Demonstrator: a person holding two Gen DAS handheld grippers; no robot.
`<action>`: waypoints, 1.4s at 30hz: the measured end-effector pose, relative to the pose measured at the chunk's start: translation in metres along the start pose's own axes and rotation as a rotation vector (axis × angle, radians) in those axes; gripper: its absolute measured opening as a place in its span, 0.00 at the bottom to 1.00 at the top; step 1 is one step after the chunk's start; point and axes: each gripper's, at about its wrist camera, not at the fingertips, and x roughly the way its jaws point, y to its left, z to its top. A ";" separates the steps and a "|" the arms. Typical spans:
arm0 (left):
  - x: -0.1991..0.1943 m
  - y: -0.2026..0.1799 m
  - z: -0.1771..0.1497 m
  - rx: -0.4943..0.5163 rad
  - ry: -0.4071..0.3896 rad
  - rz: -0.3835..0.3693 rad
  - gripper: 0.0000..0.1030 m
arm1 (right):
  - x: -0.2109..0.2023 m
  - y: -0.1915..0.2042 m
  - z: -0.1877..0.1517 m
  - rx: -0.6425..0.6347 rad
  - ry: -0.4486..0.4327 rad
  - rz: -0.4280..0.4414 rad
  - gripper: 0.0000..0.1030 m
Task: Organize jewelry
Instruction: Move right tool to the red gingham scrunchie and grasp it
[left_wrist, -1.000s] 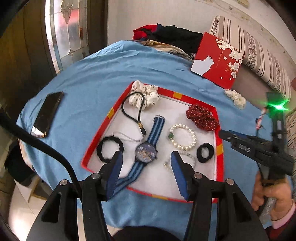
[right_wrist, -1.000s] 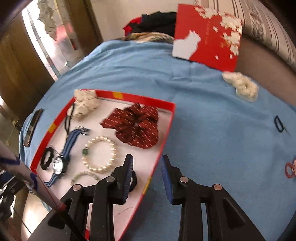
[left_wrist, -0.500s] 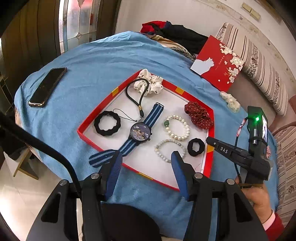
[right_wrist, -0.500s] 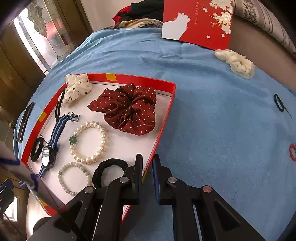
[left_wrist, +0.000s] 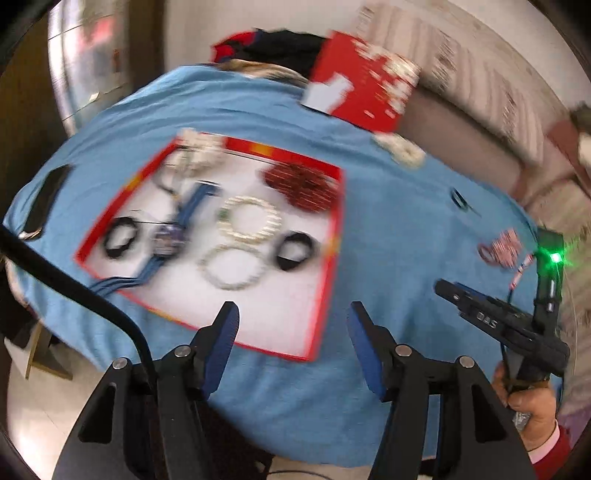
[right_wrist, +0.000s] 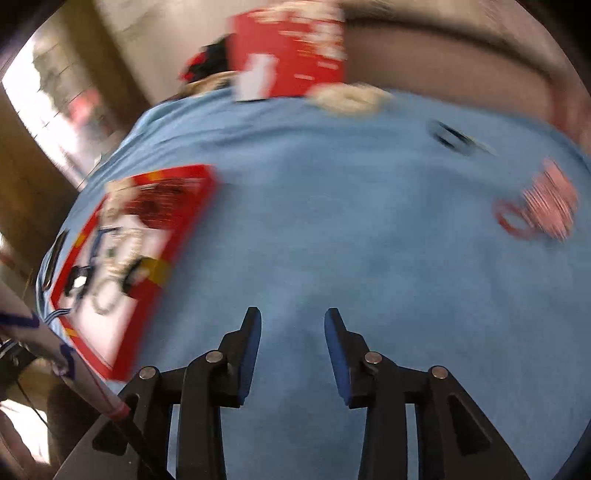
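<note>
Both views are motion-blurred. A red-rimmed white tray (left_wrist: 334, 258) on the blue cloth holds a blue-strap watch (left_wrist: 168, 240), two pearl bracelets (left_wrist: 251, 221), black hair ties (left_wrist: 295, 249), a dark red scrunchie (left_wrist: 303, 182) and a white scrunchie (left_wrist: 199, 147). My left gripper (left_wrist: 291, 325) is open and empty above the tray's near edge. My right gripper (right_wrist: 291, 332) is open and empty over bare cloth, right of the tray (right_wrist: 192, 218). Loose on the cloth lie a cream scrunchie (right_wrist: 347, 98), a dark blue ring (right_wrist: 448, 138) and red-and-pink bands (right_wrist: 535, 210).
A red card with a white cat (left_wrist: 365, 88) leans on a striped sofa at the back. A black phone (left_wrist: 46, 199) lies at the cloth's left edge. Dark clothes (left_wrist: 273, 44) are piled at the far side. The right gripper body (left_wrist: 506, 325) shows at right.
Both grippers have swung to the right, away from the tray. My right gripper, nearly shut half a second ago, has opened. The left gripper stays open.
</note>
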 end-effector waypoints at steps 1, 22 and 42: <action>0.003 -0.010 0.000 0.018 0.009 -0.011 0.58 | -0.005 -0.019 -0.005 0.030 0.001 -0.012 0.38; 0.070 -0.108 -0.072 0.119 0.137 -0.131 0.58 | -0.027 -0.255 0.083 0.414 -0.138 -0.219 0.52; 0.059 -0.106 -0.069 0.156 0.103 -0.094 0.58 | -0.088 -0.219 0.013 0.412 -0.158 0.112 0.08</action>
